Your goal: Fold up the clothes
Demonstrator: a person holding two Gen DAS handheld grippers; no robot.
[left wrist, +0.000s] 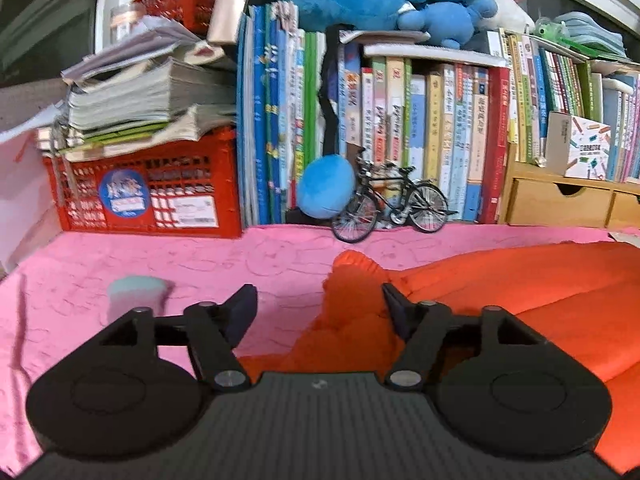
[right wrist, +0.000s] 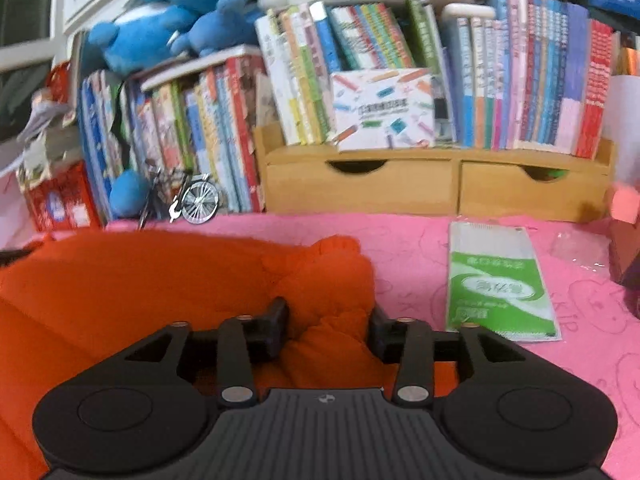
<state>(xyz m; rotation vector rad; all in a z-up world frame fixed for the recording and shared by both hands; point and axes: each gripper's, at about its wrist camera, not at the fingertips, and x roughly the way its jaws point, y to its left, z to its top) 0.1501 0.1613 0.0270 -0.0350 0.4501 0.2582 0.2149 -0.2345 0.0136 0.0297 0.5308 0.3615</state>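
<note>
An orange garment (left wrist: 520, 292) lies bunched on the pink table cover (left wrist: 240, 256). In the left wrist view its left end, a narrow sleeve-like tip (left wrist: 352, 276), reaches in between the fingers of my left gripper (left wrist: 320, 308), which stands wide open just above it without pressing on it. In the right wrist view the garment (right wrist: 140, 280) fills the left half, and its right end is a crumpled lump (right wrist: 332, 280). My right gripper (right wrist: 328, 326) straddles that lump with its jaws apart, the cloth loose between the pads.
A red crate (left wrist: 140, 196) with stacked papers, rows of books, a model bicycle (left wrist: 392, 204) and a blue plush ball (left wrist: 326, 186) line the back. A wooden drawer unit (right wrist: 432, 188) stands at the back right. A green-white packet (right wrist: 500, 284) and a pale block (left wrist: 134, 296) lie on the cover.
</note>
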